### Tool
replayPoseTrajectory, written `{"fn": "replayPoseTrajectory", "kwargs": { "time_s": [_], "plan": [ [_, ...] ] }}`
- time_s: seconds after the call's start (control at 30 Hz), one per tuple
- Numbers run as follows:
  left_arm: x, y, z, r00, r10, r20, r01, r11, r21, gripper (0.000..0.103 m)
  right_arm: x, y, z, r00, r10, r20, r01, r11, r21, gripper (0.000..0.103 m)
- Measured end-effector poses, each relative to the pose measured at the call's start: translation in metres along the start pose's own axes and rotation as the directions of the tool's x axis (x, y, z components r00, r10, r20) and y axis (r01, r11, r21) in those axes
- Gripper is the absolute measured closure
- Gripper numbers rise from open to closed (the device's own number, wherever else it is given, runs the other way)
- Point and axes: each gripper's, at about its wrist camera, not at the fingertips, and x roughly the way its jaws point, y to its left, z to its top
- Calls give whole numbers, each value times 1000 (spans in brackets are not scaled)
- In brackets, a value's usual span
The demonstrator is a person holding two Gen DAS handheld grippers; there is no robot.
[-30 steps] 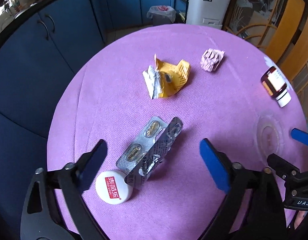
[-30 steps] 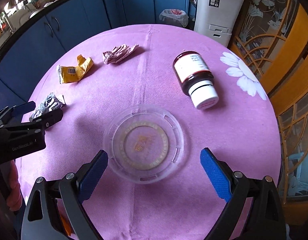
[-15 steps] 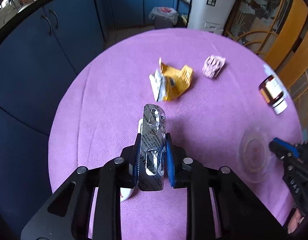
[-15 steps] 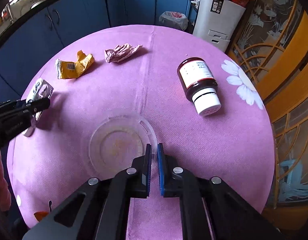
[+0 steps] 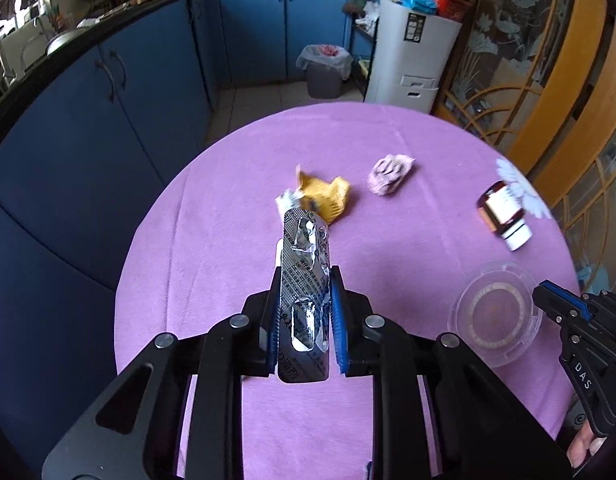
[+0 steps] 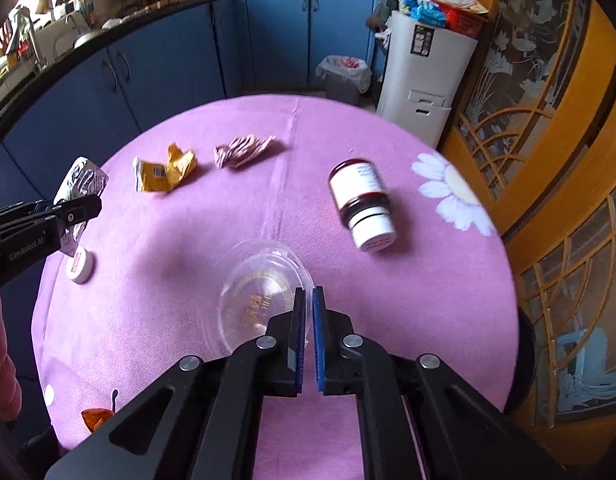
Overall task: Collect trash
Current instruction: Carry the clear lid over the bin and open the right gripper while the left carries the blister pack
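I see the round tabletop under a purple cloth (image 5: pixel 428 168) spread beyond both claws. My right claw (image 6: pixel 308 300) is clamped on the rim of a clear round plastic lid (image 6: pixel 260 296), tilted up off the cloth. My left claw (image 5: pixel 304 292) is clamped on a silver foil blister pack (image 5: pixel 304 272), standing lengthwise between its pads. Ahead of the right claw lies a brown medicine bottle with a white cap (image 6: pixel 364 204); further ahead, a crumpled yellow wrapper (image 6: pixel 164 170) and a crumpled pink paper (image 6: pixel 242 150). A small white cap (image 6: pixel 80 266) lies beneath the left claw.
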Motion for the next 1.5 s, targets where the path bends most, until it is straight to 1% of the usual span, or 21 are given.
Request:
{"fn": "replayPoseTrajectory", "kwargs": {
  "time_s": [0.17, 0.3, 0.57, 0.77, 0.97, 1.1, 1.3, 1.5],
  "plan": [
    [-10, -27, 6, 1000, -14, 21, 14, 999, 37, 81, -13, -16, 0, 999, -11, 37, 11, 1000, 18, 99],
    [-13, -57, 11, 999, -31, 24, 29, 997, 78, 81, -23, -34, -2, 998, -20, 63, 17, 999, 43, 99],
    [-13, -122, 20, 997, -70, 21, 65, 984, 166, 81, -41, -86, -12, 994, -54, 99, 41, 991, 126, 99],
    [-12, -175, 25, 995, -101, 13, 95, 967, 238, 81, -51, -131, -22, 989, -91, 114, 67, 978, 199, 99],
    [-9, -232, 27, 991, -131, -3, 125, 942, 310, 81, -58, -176, -33, 985, -132, 115, 96, 956, 277, 99],
    [-7, -261, 27, 989, -147, -14, 143, 928, 345, 81, -59, -205, -40, 981, -158, 110, 116, 940, 320, 99],
    [-2, -297, 28, 986, -165, -29, 163, 908, 387, 81, -56, -236, -50, 979, -176, 98, 130, 922, 366, 99],
    [3, -330, 29, 983, -180, -43, 181, 887, 424, 81, -52, -255, -57, 979, -185, 90, 135, 909, 395, 99]
  ]
}}
